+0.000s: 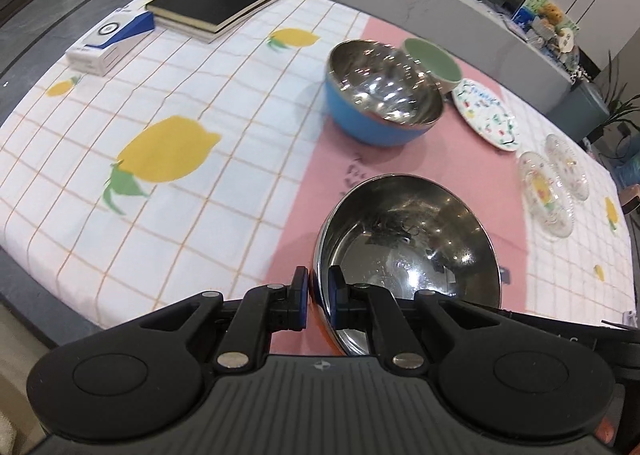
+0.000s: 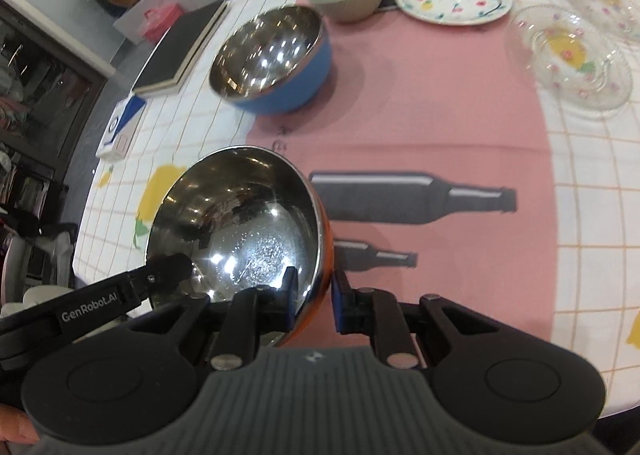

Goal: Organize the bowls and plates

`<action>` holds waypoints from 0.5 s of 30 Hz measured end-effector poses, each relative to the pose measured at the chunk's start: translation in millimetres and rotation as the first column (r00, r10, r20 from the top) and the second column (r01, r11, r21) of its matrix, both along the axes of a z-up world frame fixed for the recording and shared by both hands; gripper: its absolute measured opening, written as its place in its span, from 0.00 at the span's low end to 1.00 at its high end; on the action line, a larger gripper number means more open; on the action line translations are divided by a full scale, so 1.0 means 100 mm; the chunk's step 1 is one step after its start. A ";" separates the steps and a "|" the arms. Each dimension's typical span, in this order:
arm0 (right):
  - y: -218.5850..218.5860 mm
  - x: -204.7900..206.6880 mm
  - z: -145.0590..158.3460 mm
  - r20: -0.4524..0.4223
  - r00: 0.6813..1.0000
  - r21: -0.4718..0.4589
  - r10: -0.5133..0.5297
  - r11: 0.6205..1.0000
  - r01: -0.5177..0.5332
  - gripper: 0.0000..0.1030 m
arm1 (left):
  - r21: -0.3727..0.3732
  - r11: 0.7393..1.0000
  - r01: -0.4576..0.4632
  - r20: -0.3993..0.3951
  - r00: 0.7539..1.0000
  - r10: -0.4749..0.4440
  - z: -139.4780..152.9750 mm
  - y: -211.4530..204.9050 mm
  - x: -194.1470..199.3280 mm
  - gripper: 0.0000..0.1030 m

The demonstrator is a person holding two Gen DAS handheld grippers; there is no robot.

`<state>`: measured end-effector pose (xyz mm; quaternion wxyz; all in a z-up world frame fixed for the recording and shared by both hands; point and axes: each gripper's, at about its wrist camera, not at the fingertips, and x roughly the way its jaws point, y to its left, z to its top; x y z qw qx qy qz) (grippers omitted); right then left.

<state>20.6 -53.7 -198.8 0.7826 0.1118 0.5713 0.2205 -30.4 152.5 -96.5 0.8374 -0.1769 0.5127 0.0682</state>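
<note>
Gripping the orange bowl rim, left gripper and right gripper both clamped, next nesting it into blue bowl.

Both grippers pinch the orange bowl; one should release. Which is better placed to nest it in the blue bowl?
Probably left: the left gripper clamps the orange-sided steel bowl with the blue-sided steel bowl straight ahead; from the right gripper it sits off-left.
</note>
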 end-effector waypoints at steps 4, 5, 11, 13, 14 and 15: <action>0.09 -0.02 -0.07 -0.011 1.000 -0.014 0.013 1.000 -0.013 0.16 | -0.008 1.000 -0.013 -0.013 1.000 0.013 -0.07 0.09 -0.05 0.09; 0.12 -0.02 -0.08 -0.009 1.000 -0.019 0.015 1.000 -0.015 0.16 | -0.010 1.000 -0.014 -0.014 1.000 0.014 -0.09 0.10 -0.05 0.09; 0.18 -0.04 -0.12 -0.004 1.000 -0.047 0.025 0.999 -0.025 0.16 | -0.021 1.000 -0.011 -0.028 1.000 0.010 -0.20 0.14 -0.08 0.08; 0.19 -0.05 -0.13 -0.005 1.000 -0.051 0.028 0.998 -0.028 0.16 | -0.026 1.000 -0.013 -0.035 0.999 0.012 -0.23 0.16 -0.09 0.07; 0.19 -0.05 -0.14 -0.005 1.000 -0.053 0.028 0.998 -0.029 0.16 | -0.025 1.000 -0.013 -0.036 0.999 0.012 -0.24 0.16 -0.08 0.07; 0.20 -0.05 -0.15 -0.005 1.000 -0.055 0.029 0.998 -0.029 0.16 | -0.024 1.000 -0.012 -0.034 0.999 0.011 -0.25 0.16 -0.08 0.07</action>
